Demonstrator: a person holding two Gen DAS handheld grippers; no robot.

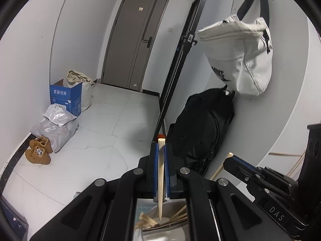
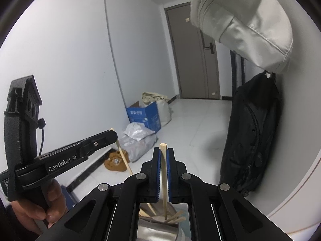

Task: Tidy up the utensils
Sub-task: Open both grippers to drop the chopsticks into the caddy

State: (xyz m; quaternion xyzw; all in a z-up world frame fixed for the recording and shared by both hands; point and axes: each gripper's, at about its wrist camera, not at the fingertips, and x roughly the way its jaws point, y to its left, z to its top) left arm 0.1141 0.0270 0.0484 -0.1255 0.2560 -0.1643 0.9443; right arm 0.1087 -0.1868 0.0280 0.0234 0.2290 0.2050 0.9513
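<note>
Left gripper (image 1: pixel 160 172) clamped on chopstick (image 1: pixel 160 178), right gripper (image 2: pixel 164 172) on another (image 2: pixel 164 182). Both tips over steel cup (image 1: pixel 160 231), bottom centre, probably mid-drop. Next: lower, release.

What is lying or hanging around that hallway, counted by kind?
Bags hanging on the wall: 2, a pale one and a black one
Blue cardboard boxes: 1
Cloth sacks by the box: 1
Grey plastic parcels: 2
Tan shoes: 2
Total: 8
</note>
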